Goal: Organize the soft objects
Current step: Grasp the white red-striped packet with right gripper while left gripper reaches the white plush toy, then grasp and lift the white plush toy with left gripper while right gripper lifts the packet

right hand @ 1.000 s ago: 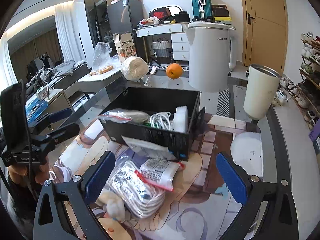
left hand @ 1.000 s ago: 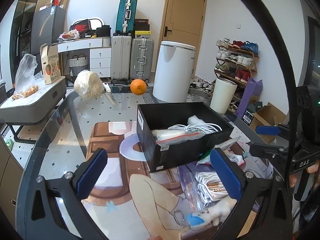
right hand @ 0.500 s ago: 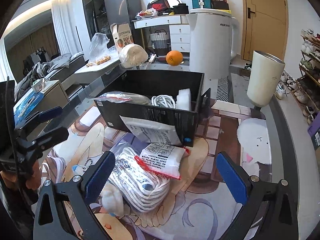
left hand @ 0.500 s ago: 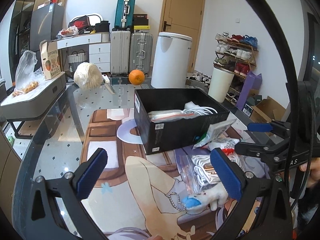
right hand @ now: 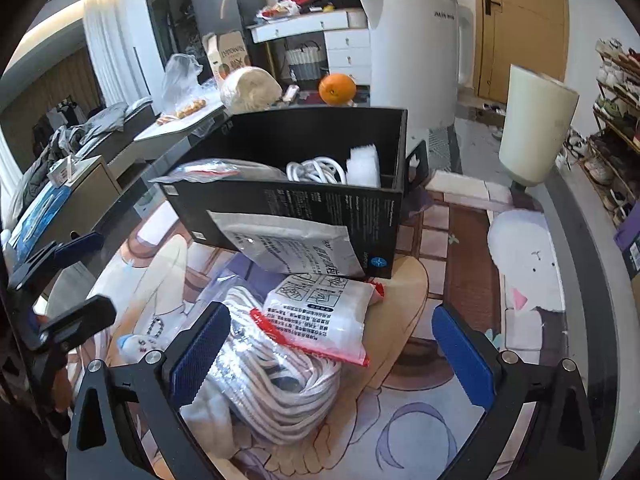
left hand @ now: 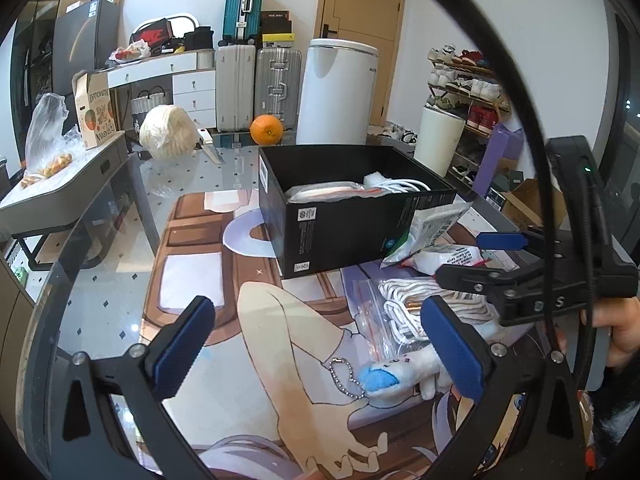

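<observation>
A black box [left hand: 352, 216] [right hand: 304, 184] stands on the printed mat and holds a bagged item, a white cable coil [right hand: 316, 170] and a white foam piece [right hand: 362, 164]. In front of it lie a grey pouch [right hand: 292, 246], a white packet with a red edge [right hand: 320, 316], a clear bag of white rope [right hand: 272, 368] [left hand: 404, 304] and a small white plush with a blue patch and chain [left hand: 388, 376]. My left gripper [left hand: 320, 352] is open above the mat, with the plush beside its right finger. My right gripper [right hand: 332, 352] is open over the rope bag and packet.
An orange [left hand: 267, 129], a wrapped cabbage [left hand: 166, 132] and a knife [left hand: 210, 148] lie at the table's far end. A white bin [left hand: 336, 92], a cream cylinder [right hand: 536, 128], suitcases and a shoe rack stand beyond. A side table [left hand: 60, 196] is at the left.
Both grippers have drawn back and lowered toward the near end of the mat, so the box looks farther and the rope bag, packet and plush lie closer. Both stay open.
</observation>
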A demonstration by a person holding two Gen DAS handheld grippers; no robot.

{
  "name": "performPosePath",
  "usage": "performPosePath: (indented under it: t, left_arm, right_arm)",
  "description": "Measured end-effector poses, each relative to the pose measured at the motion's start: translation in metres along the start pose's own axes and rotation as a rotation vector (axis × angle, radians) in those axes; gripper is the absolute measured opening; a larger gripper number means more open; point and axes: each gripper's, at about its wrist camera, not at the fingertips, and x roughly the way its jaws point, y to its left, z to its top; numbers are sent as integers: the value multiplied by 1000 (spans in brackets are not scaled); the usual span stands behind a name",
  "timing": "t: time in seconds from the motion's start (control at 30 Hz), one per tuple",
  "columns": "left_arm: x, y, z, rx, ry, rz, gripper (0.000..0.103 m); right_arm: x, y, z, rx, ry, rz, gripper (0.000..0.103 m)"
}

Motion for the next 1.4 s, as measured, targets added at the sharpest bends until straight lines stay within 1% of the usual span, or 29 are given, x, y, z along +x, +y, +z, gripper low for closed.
performPosePath:
  t: [0.13,0.23,0.37,0.43,0.57,0.6,0.67,0.7,0.77,0.8,1.13,1.23,1.3,1.4]
  left_arm:
    - [2,-3,0,11,6,-3,103]
    - [4,-4,-1,16,11,-6,103]
    - [8,-6,-4,26,21,-7,103]
    - [10,-6,-4,27,24,-3,103]
    - [12,-4,-5,15,28,-20,103]
    - [12,-4,-6,20,29,-18,103]
    - [11,-5,-6,26,28,-11,103]
    - [10,-5,-6,25,26,-11,103]
    - [10,-4,-6,19,25,-13,103]
    - [10,-3,-6,15,27,-11,103]
    - [9,-2,-6,7,32,-25,103]
    - [6,-3,-6,10,29,-35,103]
    - [6,-6,-7,12,30,-57,103]
    - [7,-12,-8,33,41,-77,103]
  right_arm:
    - [10,0,2,4,23,-15,102]
    - [11,-1,4,13,8,-33,102]
    - [12,-2,3,18,-1,-21,102]
    - [13,-4,2,27,-7,-13,98]
    - [13,-5,1,37,-8,2,76]
    - [13,-4,1,36,-9,4,70]
    - [12,-4,0,31,-11,13,60]
    - [11,-2,0,23,-14,9,57]
    - [8,-2,-2,12,-21,5,55]
    - [6,0,-2,2,-24,2,53]
    - [-37,4,-11,-30,-127,-22,53]
    - [-50,4,-16,-35,-160,-3,53]
    - [-59,5,-22,-41,-187,17,53]
    - [-67,5,-29,-38,-210,25,53]
